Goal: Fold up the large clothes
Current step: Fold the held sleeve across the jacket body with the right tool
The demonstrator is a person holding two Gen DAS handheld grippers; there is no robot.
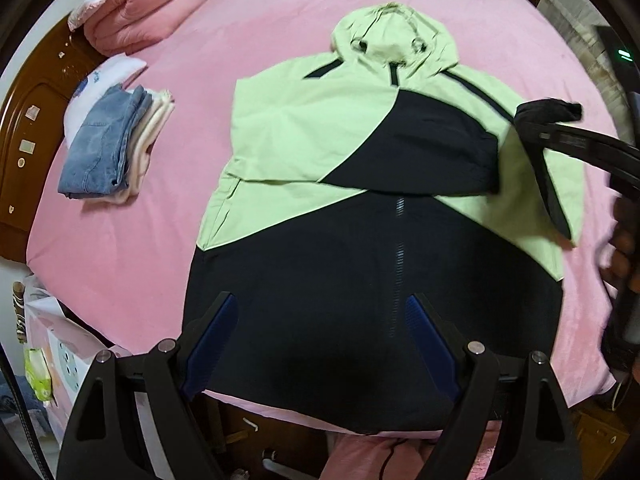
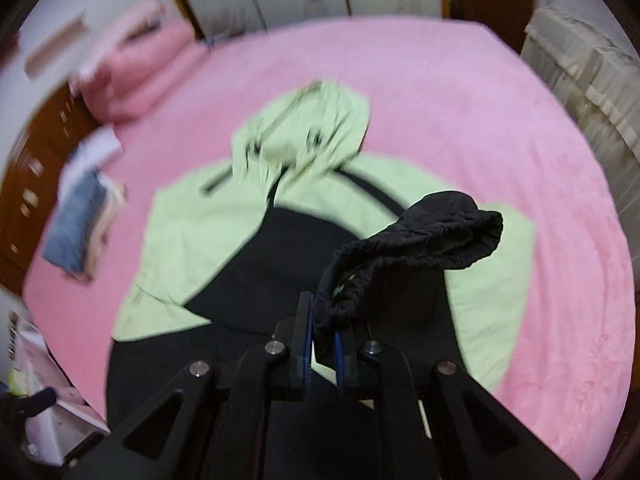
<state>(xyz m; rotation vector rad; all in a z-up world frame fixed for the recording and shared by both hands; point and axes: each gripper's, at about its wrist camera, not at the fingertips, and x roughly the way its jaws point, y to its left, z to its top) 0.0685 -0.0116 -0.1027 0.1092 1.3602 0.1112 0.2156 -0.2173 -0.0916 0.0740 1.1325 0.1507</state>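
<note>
The left gripper (image 1: 320, 340) stood wide apart over the black hem, its blue-padded fingers (image 1: 216, 336) holding nothing; the right gripper (image 2: 322, 344) was nearly closed, pinching the black elastic cuff (image 2: 420, 240) of one sleeve and lifting it clear; the light-green and black hooded jacket (image 1: 320, 128) lay spread flat on the pink bedsheet (image 1: 140, 240), the other sleeve folded across the chest; beyond, at the left, sat a stack of folded clothes topped by blue jeans (image 1: 100, 148); farther back lay a folded pink quilt (image 1: 148, 4).

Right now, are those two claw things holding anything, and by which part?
The right gripper pinches the jacket by its black elastic sleeve cuff. The left gripper is open, holding nothing.
</note>
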